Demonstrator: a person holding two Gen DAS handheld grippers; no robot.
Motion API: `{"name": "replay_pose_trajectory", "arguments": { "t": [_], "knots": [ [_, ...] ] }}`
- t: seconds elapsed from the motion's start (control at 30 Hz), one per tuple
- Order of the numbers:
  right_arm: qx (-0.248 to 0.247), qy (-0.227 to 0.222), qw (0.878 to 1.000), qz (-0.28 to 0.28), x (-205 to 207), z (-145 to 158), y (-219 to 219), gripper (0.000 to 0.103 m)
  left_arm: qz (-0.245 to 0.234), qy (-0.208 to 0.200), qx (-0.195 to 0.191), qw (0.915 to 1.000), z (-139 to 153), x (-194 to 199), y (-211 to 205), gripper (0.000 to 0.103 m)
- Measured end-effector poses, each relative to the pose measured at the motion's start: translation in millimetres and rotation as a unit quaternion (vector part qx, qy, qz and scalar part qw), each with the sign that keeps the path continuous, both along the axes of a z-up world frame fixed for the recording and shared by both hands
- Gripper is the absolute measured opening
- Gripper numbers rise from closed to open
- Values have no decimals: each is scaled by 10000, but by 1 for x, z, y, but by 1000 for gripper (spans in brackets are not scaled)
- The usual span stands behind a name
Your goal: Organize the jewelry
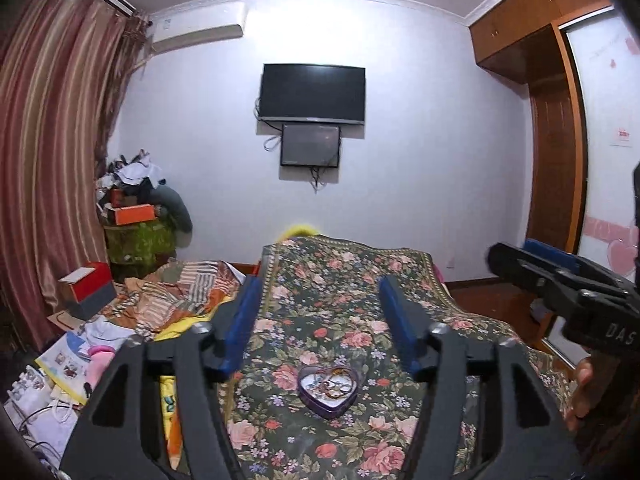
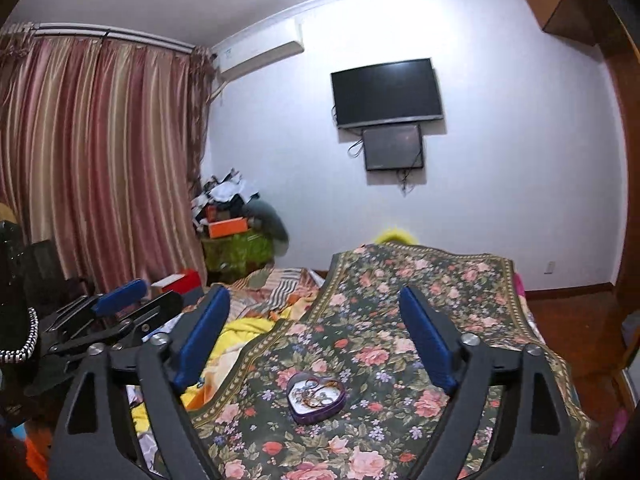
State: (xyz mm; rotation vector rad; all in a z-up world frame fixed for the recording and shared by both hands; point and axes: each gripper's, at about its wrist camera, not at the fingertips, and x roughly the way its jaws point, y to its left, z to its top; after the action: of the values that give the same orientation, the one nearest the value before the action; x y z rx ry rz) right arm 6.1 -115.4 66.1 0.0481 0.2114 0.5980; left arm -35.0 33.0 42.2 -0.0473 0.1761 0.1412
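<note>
Purple metal forms the wall of a heart-shaped tin point(image 1: 328, 392) that lies open on the floral bedspread point(image 1: 344, 280), low in the centre of the left wrist frame. Its inside is pale, and a tangle of jewelry point(image 1: 334, 385) sits in it: thin chains and reddish-brown beaded loops, too small and knotted to sort one from another. In the left wrist view the tin's point aims toward the bottom edge of the frame and its two lobes toward the top, so its long axis runs up and down the picture. In the right wrist view the same tin point(image 2: 316, 398) lies lower centre, turned a little, with its point toward the lower left and its lobes toward the upper right. The left gripper point(image 1: 320, 324) hangs above the bedspread with its jaws spread wide and nothing between them; its blue pads point(image 1: 240, 320) frame the tin from above without touching it. The right gripper point(image 2: 316, 340) is likewise wide open and holds nothing, the tin lying below the gap between its blue pads point(image 2: 202, 336). Each gripper shows at the edge of the other's frame, the right one at mid right of the left view, the left one at mid left of the right view. A dark television point(image 1: 313, 94) hangs on the white wall at upper centre.
</note>
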Motion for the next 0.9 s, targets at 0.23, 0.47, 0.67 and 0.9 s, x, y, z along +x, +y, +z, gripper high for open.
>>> {"name": "replay_pose_trajectory", "arguments": {
  "t": [0.23, 0.47, 0.67, 0.9],
  "knots": [
    [0, -89, 9997, -210, -5, 1, -5, 100, 188, -71, 80, 9998, 0, -8, -5, 85],
    [-49, -78, 9997, -207, -8, -2, -5, 100, 194, -18, 124, 9997, -5, -8, -8, 89],
    [-81, -51, 9997, -219, -8, -3, -6, 100, 180, 34, 30, 9998, -7, -6, -5, 90],
    [-96, 8, 9997, -220, -8, -4, -7, 100, 179, 57, 11, 9998, -7, -6, -4, 90]
  ]
}}
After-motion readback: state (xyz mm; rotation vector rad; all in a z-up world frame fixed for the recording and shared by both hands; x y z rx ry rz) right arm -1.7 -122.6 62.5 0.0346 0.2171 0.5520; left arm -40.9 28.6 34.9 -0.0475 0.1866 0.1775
